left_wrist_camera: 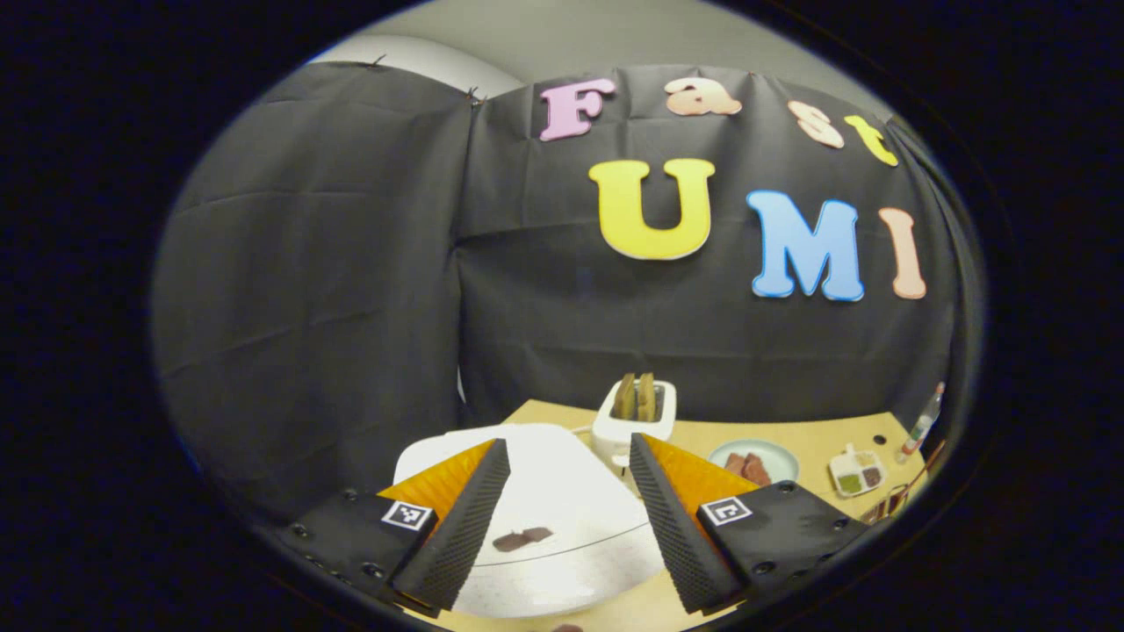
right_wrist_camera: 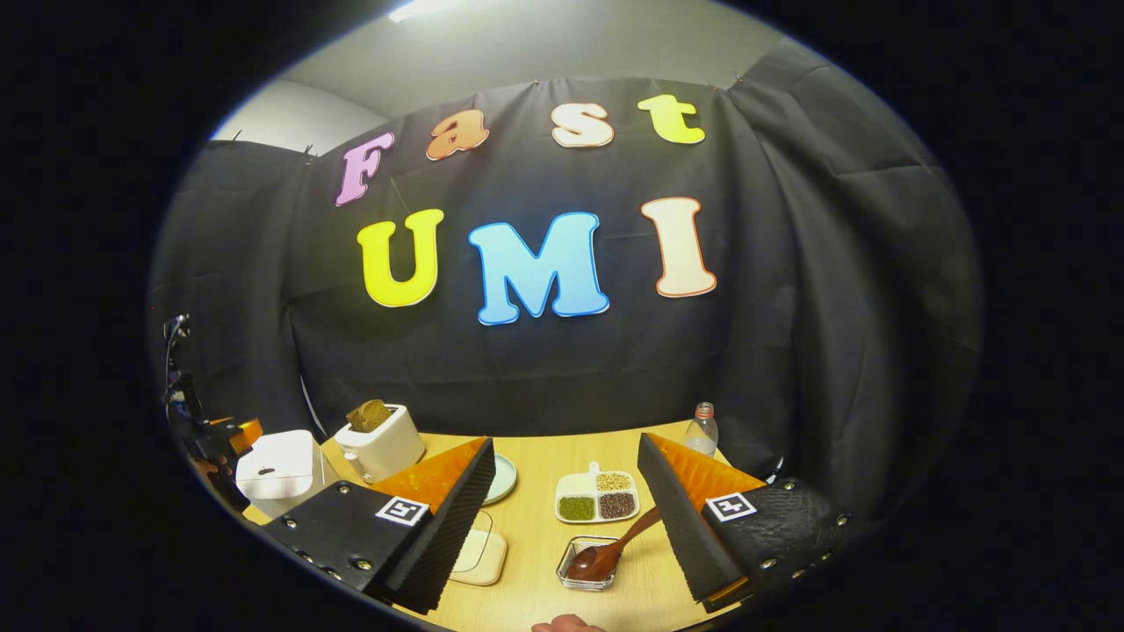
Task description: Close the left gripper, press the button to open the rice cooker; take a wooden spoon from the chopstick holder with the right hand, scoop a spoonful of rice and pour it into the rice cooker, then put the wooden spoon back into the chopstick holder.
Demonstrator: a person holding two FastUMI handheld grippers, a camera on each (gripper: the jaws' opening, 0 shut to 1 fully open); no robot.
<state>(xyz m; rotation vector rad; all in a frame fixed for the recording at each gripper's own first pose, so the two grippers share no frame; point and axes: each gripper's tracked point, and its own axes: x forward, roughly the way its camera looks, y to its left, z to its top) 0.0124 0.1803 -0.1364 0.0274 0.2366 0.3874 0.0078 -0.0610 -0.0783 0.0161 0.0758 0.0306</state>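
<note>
The left gripper (left_wrist_camera: 569, 518) hangs with jaws spread over the closed white rice cooker (left_wrist_camera: 562, 518), so step one is unstarted. Next it must close, then press the dark button (left_wrist_camera: 522, 537) at six o'clock. The right gripper (right_wrist_camera: 566, 518) is open too, empty.

wooden spoon (right_wrist_camera: 612, 551) handle behind claw finger

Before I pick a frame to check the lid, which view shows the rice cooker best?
The left gripper view: the rice cooker sits large and near, right between that gripper's open fingers, lid shut. The right gripper view has it small at the far left edge, beside the toaster.
</note>
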